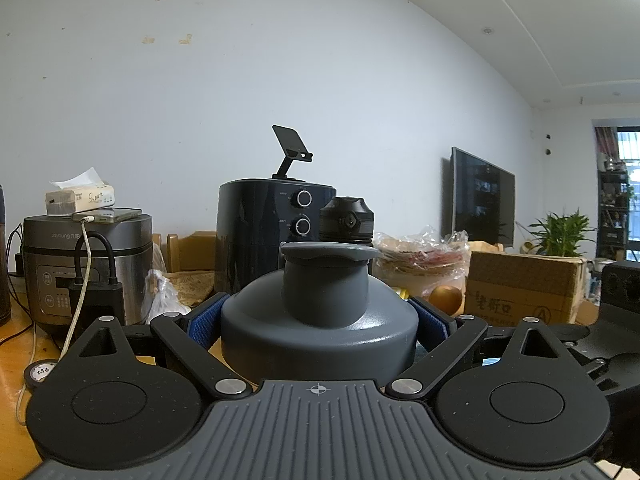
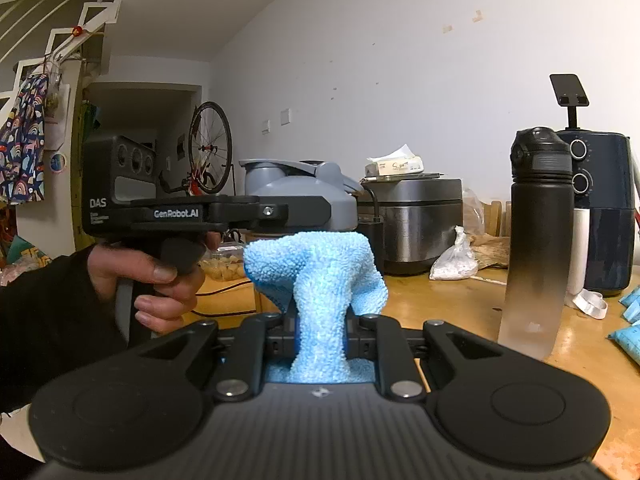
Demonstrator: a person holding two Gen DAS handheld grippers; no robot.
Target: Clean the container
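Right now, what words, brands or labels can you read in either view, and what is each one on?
"GenRobot.AI" and "DAS": on the left gripper, side body.
"Joyoung": rice cooker, front.
"A" in a circle: cardboard box; its other characters are not legible.
Handwritten script on the tissue pack: too blurred.
Air fryer dial markings: too small.

A wooden table carries everything. In the right wrist view a black water bottle stands at 3 o'clock, a rice cooker at 1 o'clock, a white bag between them, and an air fryer behind the bottle.
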